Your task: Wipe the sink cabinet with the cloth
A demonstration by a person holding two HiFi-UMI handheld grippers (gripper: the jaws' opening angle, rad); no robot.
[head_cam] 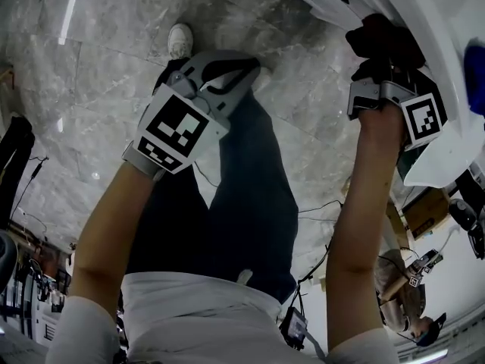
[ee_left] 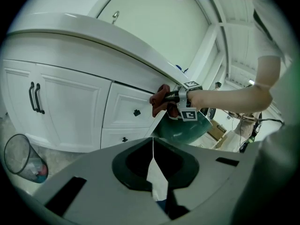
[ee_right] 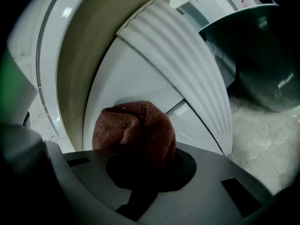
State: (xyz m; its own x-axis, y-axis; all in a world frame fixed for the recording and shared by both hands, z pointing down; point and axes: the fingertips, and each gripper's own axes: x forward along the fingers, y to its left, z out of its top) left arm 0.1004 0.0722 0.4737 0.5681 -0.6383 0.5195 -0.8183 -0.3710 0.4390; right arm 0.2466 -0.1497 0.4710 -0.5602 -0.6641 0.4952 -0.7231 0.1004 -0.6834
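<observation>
A brown-red cloth (ee_right: pixel 136 125) is bunched in my right gripper (ee_right: pixel 140 159), which is shut on it. The cloth presses against the white sink cabinet (ee_right: pixel 140 74) beside its fluted corner post (ee_right: pixel 187 64). In the left gripper view the cloth (ee_left: pixel 161 99) and right gripper (ee_left: pixel 176 97) sit at the cabinet's (ee_left: pixel 70 102) right corner, just under the countertop edge. From the head view the cloth (head_cam: pixel 383 40) looks dark, at the top right. My left gripper (head_cam: pixel 244 70) hangs over the floor, away from the cabinet, its jaws (ee_left: pixel 153 149) shut on nothing.
A dark green bin (ee_left: pixel 183 128) stands by the cabinet's corner, below my right arm. A wire waste basket (ee_left: pixel 21 158) stands on the floor at the cabinet's left. Cables (head_cam: pixel 318 211) trail over the marble floor (head_cam: pixel 98 74). Drawer knobs (ee_left: pixel 137 112) and door handles (ee_left: pixel 36 98) stick out.
</observation>
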